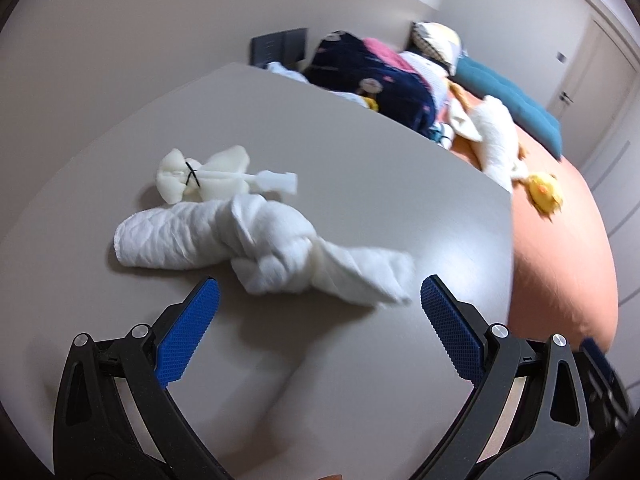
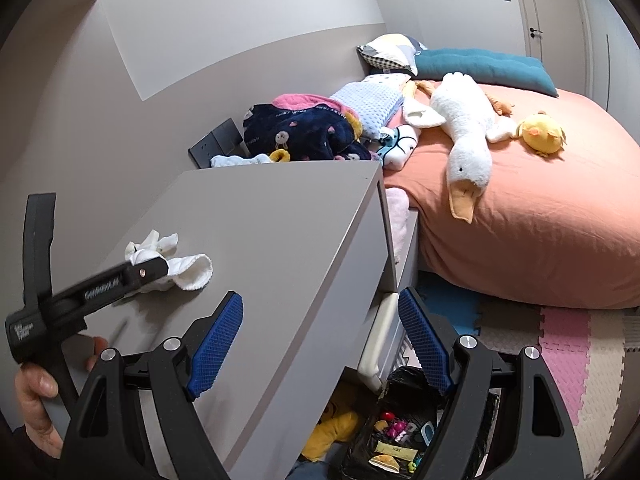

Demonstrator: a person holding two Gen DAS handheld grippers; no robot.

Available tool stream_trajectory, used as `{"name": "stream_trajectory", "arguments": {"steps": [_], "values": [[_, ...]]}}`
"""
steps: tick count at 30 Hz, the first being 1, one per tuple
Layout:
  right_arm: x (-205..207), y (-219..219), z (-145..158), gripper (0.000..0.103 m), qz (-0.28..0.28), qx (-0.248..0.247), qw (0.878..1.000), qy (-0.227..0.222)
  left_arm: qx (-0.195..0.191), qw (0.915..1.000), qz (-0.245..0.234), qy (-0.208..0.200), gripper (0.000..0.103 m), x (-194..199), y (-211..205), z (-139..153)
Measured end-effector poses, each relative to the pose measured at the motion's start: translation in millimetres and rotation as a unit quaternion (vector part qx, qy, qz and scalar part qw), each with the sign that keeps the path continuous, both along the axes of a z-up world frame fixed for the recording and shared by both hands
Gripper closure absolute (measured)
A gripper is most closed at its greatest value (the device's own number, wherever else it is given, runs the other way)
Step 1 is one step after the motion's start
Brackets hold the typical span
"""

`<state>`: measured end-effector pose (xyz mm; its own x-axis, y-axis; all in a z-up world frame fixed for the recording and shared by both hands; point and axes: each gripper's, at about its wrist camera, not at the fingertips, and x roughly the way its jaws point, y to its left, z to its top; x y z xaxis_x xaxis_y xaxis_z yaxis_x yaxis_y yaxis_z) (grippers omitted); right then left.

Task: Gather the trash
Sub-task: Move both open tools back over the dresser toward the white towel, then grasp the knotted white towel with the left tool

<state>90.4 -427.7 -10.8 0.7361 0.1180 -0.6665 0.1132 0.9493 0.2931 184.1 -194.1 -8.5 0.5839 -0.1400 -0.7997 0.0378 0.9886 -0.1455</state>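
A knotted white tissue wad (image 1: 256, 246) lies on the grey tabletop (image 1: 360, 160), with a crumpled white wrapper and plastic piece (image 1: 218, 178) just behind it. My left gripper (image 1: 320, 302) is open, its blue pads just short of the wad on either side. In the right wrist view the same wad (image 2: 188, 270) and wrapper (image 2: 154, 246) show past the left gripper's arm (image 2: 100, 284). My right gripper (image 2: 320, 316) is open and empty over the table's right edge, above a black-lined trash bin (image 2: 400, 436) holding several scraps.
The table's right edge (image 2: 372, 240) drops to a drawer front. A bed with an orange sheet (image 2: 540, 220), a plush goose (image 2: 464, 128), a yellow plush chick (image 2: 540, 132) and piled clothes (image 2: 300, 132) lies beyond. Foam mats (image 2: 568, 344) cover the floor.
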Motion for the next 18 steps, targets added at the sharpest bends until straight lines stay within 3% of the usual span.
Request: {"name": "stream_trajectory", "arguments": {"steps": [11,18], "values": [[29,14,-4,0.023,0.016,-0.004,1.0,0.001,0.002,0.9984,0.051,0.023,0.006,35,13,-19],[41,31,-4,0.023,0.031,-0.009,0.999,0.0,-0.005,0.9978,0.062,0.025,0.022,42,21,-24]]}}
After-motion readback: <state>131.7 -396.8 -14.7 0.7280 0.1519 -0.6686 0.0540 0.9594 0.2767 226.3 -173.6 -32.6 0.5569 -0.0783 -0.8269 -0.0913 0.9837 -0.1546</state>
